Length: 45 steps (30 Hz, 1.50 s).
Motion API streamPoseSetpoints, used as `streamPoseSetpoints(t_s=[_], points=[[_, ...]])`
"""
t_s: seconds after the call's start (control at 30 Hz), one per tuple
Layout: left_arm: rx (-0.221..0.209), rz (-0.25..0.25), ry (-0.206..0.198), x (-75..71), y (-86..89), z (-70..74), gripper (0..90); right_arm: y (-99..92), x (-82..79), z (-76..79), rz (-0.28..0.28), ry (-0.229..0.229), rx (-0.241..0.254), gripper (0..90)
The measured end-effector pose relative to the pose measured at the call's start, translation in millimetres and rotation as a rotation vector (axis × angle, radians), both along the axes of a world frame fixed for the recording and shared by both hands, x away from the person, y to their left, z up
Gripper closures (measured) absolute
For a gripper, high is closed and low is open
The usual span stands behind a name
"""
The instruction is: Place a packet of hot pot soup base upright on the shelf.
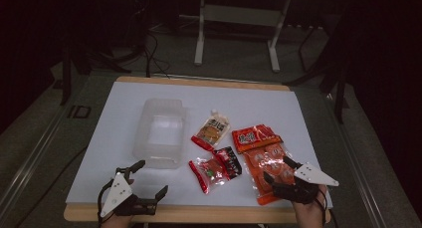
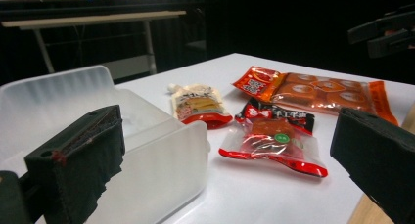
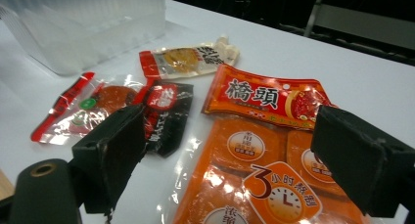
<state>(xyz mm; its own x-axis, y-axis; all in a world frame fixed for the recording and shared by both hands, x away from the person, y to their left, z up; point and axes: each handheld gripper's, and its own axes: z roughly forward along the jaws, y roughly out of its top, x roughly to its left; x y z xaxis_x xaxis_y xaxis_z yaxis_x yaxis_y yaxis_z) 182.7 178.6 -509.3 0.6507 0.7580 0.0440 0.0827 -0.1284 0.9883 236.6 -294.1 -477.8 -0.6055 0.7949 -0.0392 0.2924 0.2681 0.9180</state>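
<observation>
The right tongs hover with jaws spread wide over the near end of the large orange snack bag, just right of the clear plastic bin on the bench; light, floppy and slick, it is probably best pinched at its flat sealed edge, while the left tongs gape empty.

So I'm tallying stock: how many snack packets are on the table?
4: spouted pouch beside the clear bin, black-and-red packet, clear red-edged packet, big orange pack nearest the right gripper. More could hide beneath.
</observation>
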Motion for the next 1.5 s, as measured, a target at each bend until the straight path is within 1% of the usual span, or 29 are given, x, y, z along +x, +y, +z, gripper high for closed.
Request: streamPoseSetpoints(t_s=[0.03, 0.1, 0.13, 0.23, 0.37, 0.43, 0.53, 0.6, 0.67, 0.77, 0.87, 0.93, 0.97, 1.03, 1.1, 1.13, 1.17, 1.2, 1.23, 1.3, 1.33, 1.4, 1.43, 1.47, 1.5], points=[[-0.002, -0.003, -0.002, -0.3, -0.2, 0.1, 0.1, 0.1, -0.1, 0.7, 0.001, 0.002, 0.0, 13.0], [-0.004, -0.002, -0.006, -0.9, -0.3, 0.3, 0.2, 1.4, -2.0, 2.6, 0.004, -0.01, -0.019, 12.8], [-0.004, -0.003, -0.007, -1.0, 0.0, 0.5, 0.2, 2.0, -2.4, 3.4, 0.012, -0.004, -0.02, 12.3], [0.0, 0.0, -0.007, -1.2, 0.1, 0.5, 0.2, 3.3, -3.2, 4.4, 0.021, 0.023, 0.005, 11.6], [-0.006, -0.004, -0.013, -2.1, -0.1, 0.9, 0.2, 2.2, -3.3, 4.5, 0.038, 0.036, 0.039, 11.3], [-0.001, -0.004, -0.016, -2.1, -0.4, 0.8, 0.2, 1.9, -3.5, 5.1, 0.032, 0.029, 0.031, 11.2], [-0.004, -0.007, -0.013, -1.5, -0.4, 0.6, 0.2, 3.6, -3.9, 5.4, 0.054, 0.025, 0.019, 11.2], [-0.008, -0.01, -0.012, -1.3, -0.4, 0.7, 0.2, 5.9, -4.4, 5.3, 0.078, 0.022, 0.007, 11.2], [-0.006, -0.008, -0.011, -1.7, -0.8, 0.6, 0.1, 8.3, -4.9, 5.0, 0.086, 0.021, -0.015, 11.2], [-0.006, -0.009, -0.018, -2.7, -1.0, 1.2, 0.2, 10.2, -6.0, 4.9, 0.095, 0.018, -0.022, 11.2], [-0.006, -0.012, -0.018, -2.8, -1.3, 1.3, 0.1, 11.0, -8.1, 7.0, 0.114, 0.006, 0.0, 10.9], [-0.008, -0.016, -0.016, -2.6, -2.0, 1.1, 0.2, 11.6, -9.4, 10.4, 0.138, 0.01, 0.031, 10.9], [-0.009, -0.018, -0.016, -2.5, -2.4, 1.0, 0.2, 12.2, -10.5, 12.4, 0.147, 0.006, 0.044, 10.9], [-0.015, -0.029, -0.014, -2.0, -3.9, 0.3, 0.2, 14.1, -12.2, 17.5, 0.171, -0.007, 0.052, 10.6], [-0.038, -0.055, -0.008, -1.6, -6.0, -0.4, 0.1, 16.2, -14.1, 23.5, 0.181, -0.016, 0.062, 10.2], [-0.045, -0.066, -0.008, -1.7, -7.3, -0.5, 0.1, 17.6, -15.2, 26.8, 0.177, -0.028, 0.057, 10.2], [-0.05, -0.076, -0.009, -2.0, -8.8, -0.7, 0.2, 19.2, -16.8, 30.1, 0.163, -0.039, 0.069, 10.2], [-0.051, -0.086, -0.011, -2.1, -9.8, -0.7, 0.2, 19.2, -18.3, 33.2, 0.192, -0.037, 0.093, 10.2], [-0.055, -0.097, -0.013, -2.3, -10.8, -0.9, 0.2, 20.1, -19.8, 36.1, 0.205, -0.04, 0.1, 10.2], [-0.059, -0.096, -0.009, -2.4, -12.2, -1.2, 0.1, 21.7, -20.6, 39.0, 0.21, -0.046, 0.092, 10.2], [-0.063, -0.098, -0.003, -2.6, -12.5, -1.4, 0.2, 23.8, -22.3, 43.8, 0.216, -0.077, 0.072, 10.2], [-0.067, -0.1, 0.004, -3.5, -12.6, -0.8, 0.2, 25.5, -22.6, 49.2, 0.227, -0.093, 0.063, 10.2], [-0.076, -0.098, 0.001, -4.3, -13.2, -0.4, 0.1, 26.1, -22.4, 51.8, 0.225, -0.104, 0.053, 10.3], [-0.071, -0.096, 0.001, -5.2, -13.5, 0.2, 0.2, 26.2, -23.0, 54.9, 0.223, -0.126, 0.044, 10.6], [-0.068, -0.095, -0.003, -5.9, -14.1, 0.5, 0.2, 25.5, -23.2, 58.8, 0.225, -0.144, 0.046, 12.7]])
